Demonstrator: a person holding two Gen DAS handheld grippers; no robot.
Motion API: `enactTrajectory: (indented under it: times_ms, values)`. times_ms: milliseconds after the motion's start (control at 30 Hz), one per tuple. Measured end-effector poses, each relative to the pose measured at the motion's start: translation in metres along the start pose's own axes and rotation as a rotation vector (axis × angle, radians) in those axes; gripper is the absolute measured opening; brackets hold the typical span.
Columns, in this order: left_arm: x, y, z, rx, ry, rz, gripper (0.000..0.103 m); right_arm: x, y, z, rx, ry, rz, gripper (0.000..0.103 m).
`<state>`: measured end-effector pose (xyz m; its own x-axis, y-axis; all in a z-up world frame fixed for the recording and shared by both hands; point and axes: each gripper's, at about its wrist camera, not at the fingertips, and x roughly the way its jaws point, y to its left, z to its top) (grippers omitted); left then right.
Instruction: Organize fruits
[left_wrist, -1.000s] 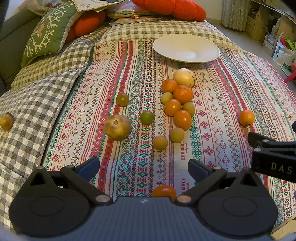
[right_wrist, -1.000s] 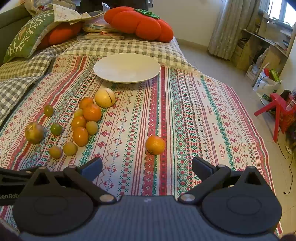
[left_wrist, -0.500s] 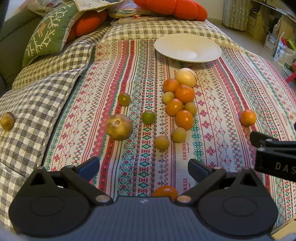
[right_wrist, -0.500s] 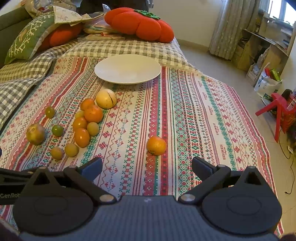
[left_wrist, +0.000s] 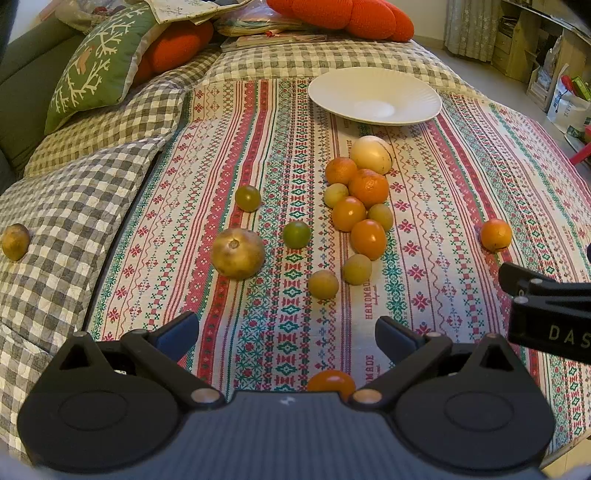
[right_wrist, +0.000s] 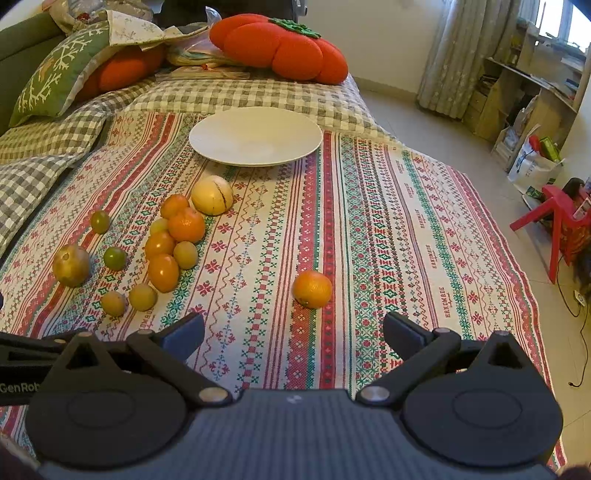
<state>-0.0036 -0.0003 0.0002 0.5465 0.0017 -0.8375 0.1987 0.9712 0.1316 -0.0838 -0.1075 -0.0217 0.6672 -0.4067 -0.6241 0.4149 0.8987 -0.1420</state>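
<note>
Surface: striped embroidered cloth (right_wrist: 369, 236) spread flat, checked quilt (left_wrist: 55, 221) along its left and far edges.
Background: red pumpkin-shaped cushion (right_wrist: 280, 46) and green leaf-print pillow (left_wrist: 99, 62) at the far end; shelves, curtain and a red plastic chair (right_wrist: 557, 221) on the floor to the right.
Plate: white plate (right_wrist: 255, 136), nothing on it, at the far end of the cloth.
Fruit cluster: pale round fruit (left_wrist: 370, 154) nearest the plate, then oranges and small yellow-green fruits (left_wrist: 364, 210) touching in a line toward the cameras.
Loose fruit: brown round fruit (left_wrist: 238, 253) left of the cluster, two green ones beside it; lone orange (right_wrist: 312, 288) well apart to the right; one brownish fruit (left_wrist: 14, 242) on the quilt.
Left gripper (left_wrist: 287, 336): jaws wide, nothing between them, above the near cloth; an orange fruit (left_wrist: 331, 380) just below.
Right gripper (right_wrist: 293, 330): jaws wide, nothing held, the lone orange just ahead.
</note>
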Motion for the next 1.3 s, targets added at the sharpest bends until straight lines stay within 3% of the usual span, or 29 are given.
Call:
enactTrajectory:
  times_ms: [500, 833, 1000, 1300]
  values:
    - [-0.001, 0.000, 0.003, -0.002, -0.003, 0.001, 0.087, 0.000, 0.000, 0.000, 0.003, -0.006, 0.003, 0.103]
    - [0.002, 0.012, 0.015, -0.008, -0.022, 0.003, 0.087, -0.007, -0.012, 0.018, 0.070, -0.022, 0.075, 0.103]
    - [0.007, 0.028, 0.028, -0.033, -0.016, -0.093, 0.087, -0.013, -0.016, 0.037, 0.071, -0.031, 0.090, 0.103]
    - [0.017, 0.046, 0.074, -0.026, -0.051, -0.175, 0.087, 0.009, -0.013, 0.080, 0.039, -0.020, 0.114, 0.103]
